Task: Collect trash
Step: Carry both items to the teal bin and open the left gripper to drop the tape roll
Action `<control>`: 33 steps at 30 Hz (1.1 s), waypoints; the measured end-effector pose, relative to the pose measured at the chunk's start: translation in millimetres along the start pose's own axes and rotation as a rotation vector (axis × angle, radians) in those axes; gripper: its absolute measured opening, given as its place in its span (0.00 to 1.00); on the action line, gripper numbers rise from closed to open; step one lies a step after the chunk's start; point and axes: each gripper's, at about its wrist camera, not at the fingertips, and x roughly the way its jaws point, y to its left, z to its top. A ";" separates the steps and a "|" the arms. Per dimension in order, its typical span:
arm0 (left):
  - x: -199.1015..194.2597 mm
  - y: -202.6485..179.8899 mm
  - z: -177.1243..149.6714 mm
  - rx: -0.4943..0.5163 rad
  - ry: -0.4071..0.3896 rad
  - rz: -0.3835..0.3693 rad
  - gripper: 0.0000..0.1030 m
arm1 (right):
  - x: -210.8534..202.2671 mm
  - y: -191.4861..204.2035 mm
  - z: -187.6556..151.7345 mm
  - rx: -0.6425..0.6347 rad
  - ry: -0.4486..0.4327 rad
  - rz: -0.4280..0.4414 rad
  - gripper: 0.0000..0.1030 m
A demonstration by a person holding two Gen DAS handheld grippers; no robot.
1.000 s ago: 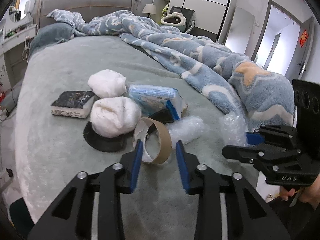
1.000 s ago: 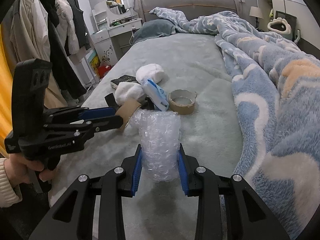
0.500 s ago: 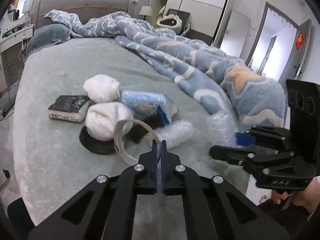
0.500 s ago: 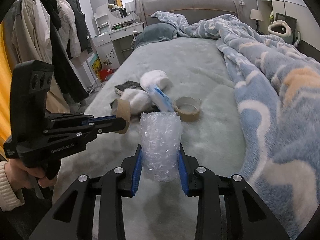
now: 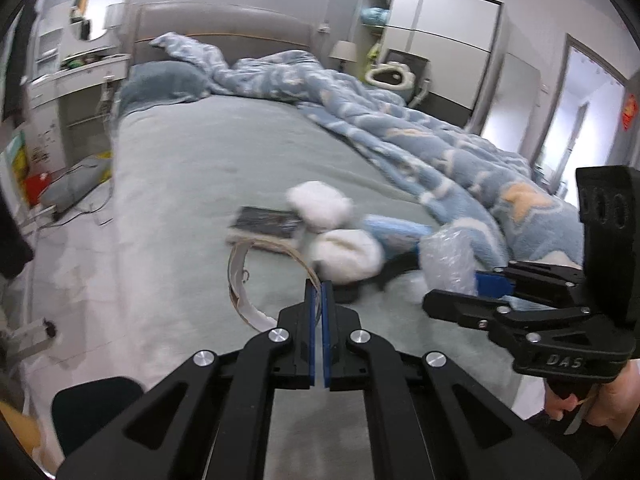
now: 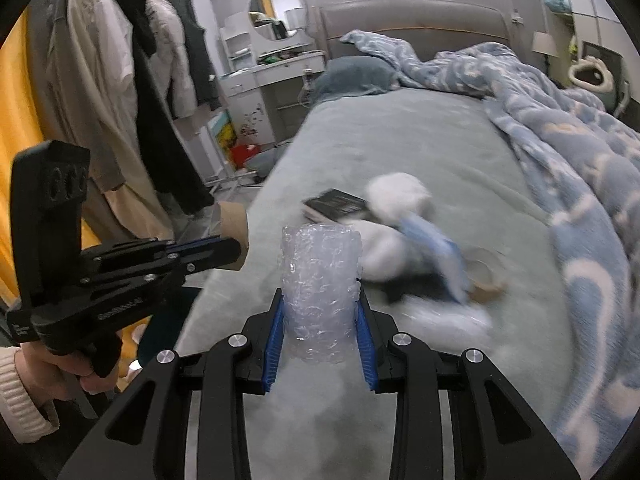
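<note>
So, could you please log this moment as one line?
left gripper: shut on cardboard ring | right gripper: shut on bubble wrap | both above bed

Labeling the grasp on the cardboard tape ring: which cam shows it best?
Left wrist: the cardboard tape ring shows as a full loop, its wall pinched in the shut left tongs. Right wrist shows only a brown edge past the left tongs, side-on.

Right gripper (image 6: 319, 322) clamps a clear bubble-wrap roll (image 6: 320, 284) upright above the grey bed (image 6: 400, 136). Left gripper (image 6: 216, 249) pinches a brown cardboard tape ring (image 6: 234, 226).
</note>
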 end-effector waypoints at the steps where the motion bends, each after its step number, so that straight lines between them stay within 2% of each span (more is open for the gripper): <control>1: -2.6 8.7 -1.5 -0.011 0.003 0.019 0.03 | 4.8 7.5 3.3 -0.008 0.003 0.009 0.32; 13: -35.3 93.4 -25.4 -0.113 0.033 0.155 0.03 | 50.0 86.5 25.4 -0.078 0.039 0.097 0.32; 21: -41.2 141.1 -51.1 -0.163 0.108 0.224 0.03 | 78.3 136.1 30.8 -0.123 0.088 0.138 0.32; 27: -42.4 180.8 -71.0 -0.263 0.189 0.234 0.03 | 97.1 160.6 33.4 -0.132 0.122 0.169 0.32; 33: -41.9 207.7 -92.4 -0.364 0.274 0.201 0.03 | 116.5 179.2 31.1 -0.141 0.164 0.188 0.32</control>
